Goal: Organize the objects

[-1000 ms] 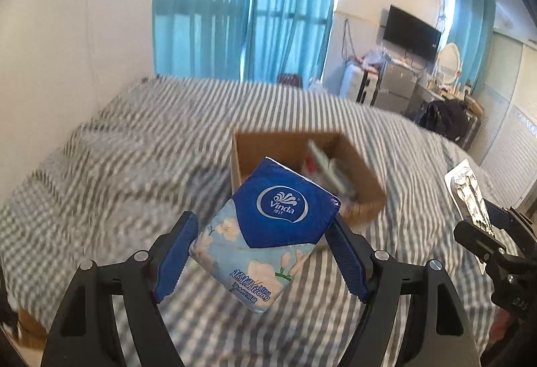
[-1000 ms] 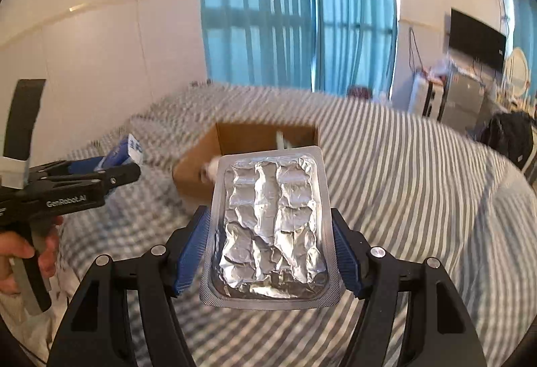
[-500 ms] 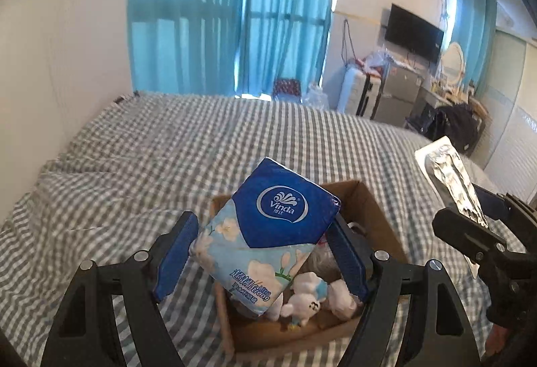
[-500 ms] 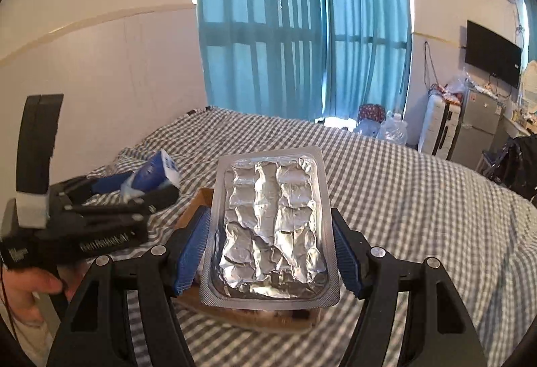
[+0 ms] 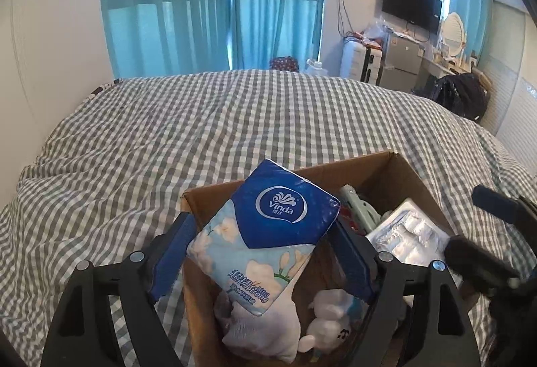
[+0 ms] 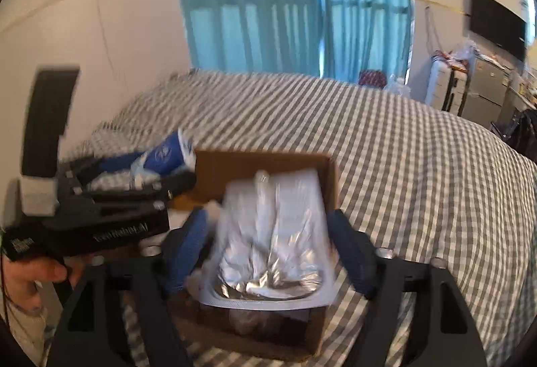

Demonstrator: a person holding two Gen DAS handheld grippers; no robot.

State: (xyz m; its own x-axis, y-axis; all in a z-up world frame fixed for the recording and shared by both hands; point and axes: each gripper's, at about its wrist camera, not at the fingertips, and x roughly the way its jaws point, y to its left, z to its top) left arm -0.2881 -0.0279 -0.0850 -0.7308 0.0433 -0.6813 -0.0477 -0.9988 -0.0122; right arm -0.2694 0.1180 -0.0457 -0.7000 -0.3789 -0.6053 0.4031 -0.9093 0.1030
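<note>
My left gripper [image 5: 265,249] is shut on a blue Vinda tissue pack [image 5: 268,232] and holds it over the left part of an open cardboard box [image 5: 369,165] on the bed. The box holds white plush toys [image 5: 329,313] and other items. My right gripper [image 6: 268,246] has its jaws spread wider than the silver foil blister pack [image 6: 272,232], which lies tilted between them over the box [image 6: 268,162]. The pack also shows in the left wrist view [image 5: 409,236], lying in the box's right side. The left gripper [image 6: 141,179] shows at the left of the right wrist view.
The box sits on a bed with a grey-and-white checked cover [image 5: 201,132]. A white wall [image 5: 50,48] runs along the left. Blue curtains [image 5: 218,4], a suitcase [image 5: 359,64], a TV [image 5: 412,7] and cabinets stand beyond the bed.
Both grippers have moved forward and down over the box. The right gripper's jaws have opened and the blister pack has tipped down into the box. The left still grips the tissue pack.
</note>
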